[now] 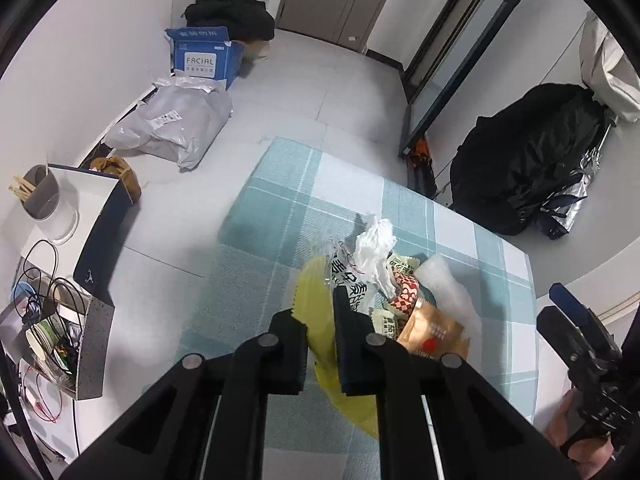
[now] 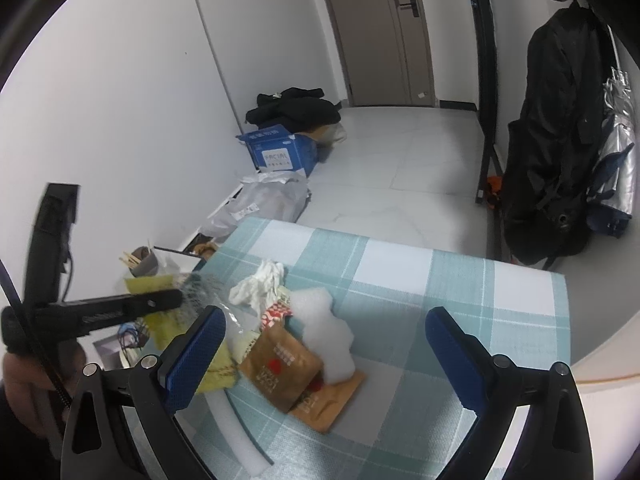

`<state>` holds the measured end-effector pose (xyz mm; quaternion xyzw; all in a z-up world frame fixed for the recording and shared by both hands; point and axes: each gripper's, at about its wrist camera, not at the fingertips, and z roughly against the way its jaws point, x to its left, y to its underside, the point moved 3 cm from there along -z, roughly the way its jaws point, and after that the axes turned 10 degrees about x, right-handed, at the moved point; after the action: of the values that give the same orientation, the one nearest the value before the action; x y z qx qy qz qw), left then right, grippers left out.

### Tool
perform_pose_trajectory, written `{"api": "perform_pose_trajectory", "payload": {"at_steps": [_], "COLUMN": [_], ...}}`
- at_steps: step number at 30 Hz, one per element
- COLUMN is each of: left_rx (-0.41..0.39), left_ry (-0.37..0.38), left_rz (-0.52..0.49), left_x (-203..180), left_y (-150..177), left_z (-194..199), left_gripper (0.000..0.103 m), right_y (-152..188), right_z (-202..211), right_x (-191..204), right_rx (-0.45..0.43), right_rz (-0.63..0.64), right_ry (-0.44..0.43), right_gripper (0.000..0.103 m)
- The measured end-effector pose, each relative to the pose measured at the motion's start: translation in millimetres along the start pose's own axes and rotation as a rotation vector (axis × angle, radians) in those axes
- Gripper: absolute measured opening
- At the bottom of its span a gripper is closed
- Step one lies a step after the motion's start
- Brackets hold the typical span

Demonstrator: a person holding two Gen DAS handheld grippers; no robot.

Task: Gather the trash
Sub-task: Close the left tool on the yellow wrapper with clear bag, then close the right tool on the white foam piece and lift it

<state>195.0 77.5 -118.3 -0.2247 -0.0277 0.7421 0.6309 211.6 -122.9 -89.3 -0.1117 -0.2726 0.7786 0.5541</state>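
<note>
Trash heaped on the checked cloth of the table [image 2: 400, 280]: crumpled white tissue [image 2: 260, 284], brown snack packets [image 2: 284, 368], white foam piece [image 2: 332, 328], red-and-white wrapper [image 1: 404, 298]. Left tool [image 1: 320, 328] pinched shut on a yellow plastic bag [image 1: 316, 292], held above the near-left edge of the heap; bag blurred. Right tool [image 2: 324, 356] spread wide open, empty, blue pads either side of the brown packets and foam, above them. Beyond the table, on the floor by the wall: blue carton [image 2: 276, 152], grey mailing bag [image 1: 176, 120].
</note>
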Motion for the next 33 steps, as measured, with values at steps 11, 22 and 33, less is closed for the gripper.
{"api": "perform_pose_trajectory", "payload": {"at_steps": [11,22,33], "left_rx": [-0.078,-0.176,-0.17], "left_ry": [0.08,0.156,0.194], "left_rz": [0.085,0.115,0.154], "left_x": [28.4,49.5,71.4], "left_y": [6.2,6.6,5.4], "left_z": [39.0,76.2,80.9], "left_gripper": [0.007,0.007,0.007], "right_y": [6.9,-29.6,-27.9], "right_z": [9.7,-25.0,-133.3], "right_x": [10.8,68.9,114.6], "right_rx": [0.008,0.068,0.36], "right_rz": [0.02,0.351,0.784], "right_ry": [0.008,-0.014,-0.018], "right_gripper": [0.101,0.1,0.086]}}
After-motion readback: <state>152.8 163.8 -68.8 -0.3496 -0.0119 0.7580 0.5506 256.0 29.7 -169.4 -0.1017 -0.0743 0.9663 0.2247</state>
